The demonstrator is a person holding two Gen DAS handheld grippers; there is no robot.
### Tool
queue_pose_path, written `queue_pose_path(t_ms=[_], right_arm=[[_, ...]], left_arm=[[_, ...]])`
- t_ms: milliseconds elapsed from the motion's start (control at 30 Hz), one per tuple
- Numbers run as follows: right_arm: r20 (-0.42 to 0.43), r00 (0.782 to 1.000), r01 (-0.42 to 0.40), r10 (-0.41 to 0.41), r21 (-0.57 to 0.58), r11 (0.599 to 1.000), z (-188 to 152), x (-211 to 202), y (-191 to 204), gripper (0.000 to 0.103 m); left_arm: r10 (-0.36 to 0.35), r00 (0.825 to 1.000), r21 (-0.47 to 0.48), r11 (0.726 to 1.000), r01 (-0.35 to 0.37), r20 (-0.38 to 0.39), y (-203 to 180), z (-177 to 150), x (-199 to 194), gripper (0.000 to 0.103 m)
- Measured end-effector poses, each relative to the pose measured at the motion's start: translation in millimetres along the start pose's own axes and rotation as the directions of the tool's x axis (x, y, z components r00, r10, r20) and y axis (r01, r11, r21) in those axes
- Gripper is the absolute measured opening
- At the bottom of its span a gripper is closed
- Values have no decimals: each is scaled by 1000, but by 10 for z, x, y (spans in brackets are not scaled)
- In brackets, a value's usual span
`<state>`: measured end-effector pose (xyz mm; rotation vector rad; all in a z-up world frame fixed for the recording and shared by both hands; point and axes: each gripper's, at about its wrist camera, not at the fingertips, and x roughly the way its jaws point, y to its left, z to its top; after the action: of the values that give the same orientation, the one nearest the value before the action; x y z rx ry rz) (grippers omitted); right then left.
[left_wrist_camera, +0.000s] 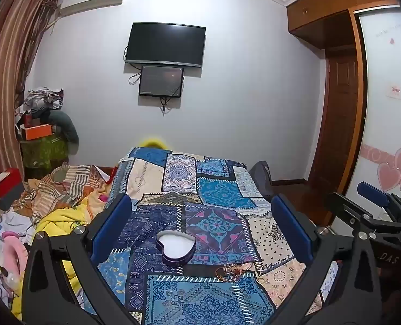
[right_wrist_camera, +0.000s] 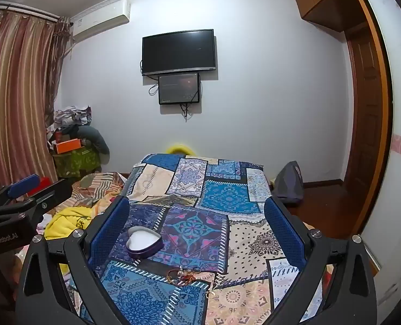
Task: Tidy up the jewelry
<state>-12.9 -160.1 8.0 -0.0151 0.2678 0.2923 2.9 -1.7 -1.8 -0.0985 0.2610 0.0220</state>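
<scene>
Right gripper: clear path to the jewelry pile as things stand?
Probably yes. The right gripper is open, and the jewelry pile lies uncovered on the patchwork cloth between its fingers, apart from the heart-shaped box.

White lettering "GenRobot.AI" sits on the black body of the left gripper [right_wrist_camera: 24, 189], left of the heart-shaped box [right_wrist_camera: 143, 242]. On the right gripper [left_wrist_camera: 373, 197], right of that box, "DAS" reads on its housing.
</scene>
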Motion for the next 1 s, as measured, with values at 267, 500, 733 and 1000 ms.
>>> queue_pose_path(t_ms=[267,500,733,1000], right_arm=[[-5,1000,-3,3,3,1000,34,-8,98,99],[-8,1000,-10,10,11,1000,-28,47,11,99],[-11,1000,-12,12,13,1000,-14,40,7,99],[-12,1000,-13,13,14,1000,-16,45,7,99]], left_arm=[[9,1000,-16,1000,-9,-9,55,-26,45,103],[8,1000,-25,1000,-9,-8,68,2,19,103],[9,1000,-24,1000,-9,-10,72,-14,49,103],[9,1000,-23,1000,-9,-10,74,-9,54,103]])
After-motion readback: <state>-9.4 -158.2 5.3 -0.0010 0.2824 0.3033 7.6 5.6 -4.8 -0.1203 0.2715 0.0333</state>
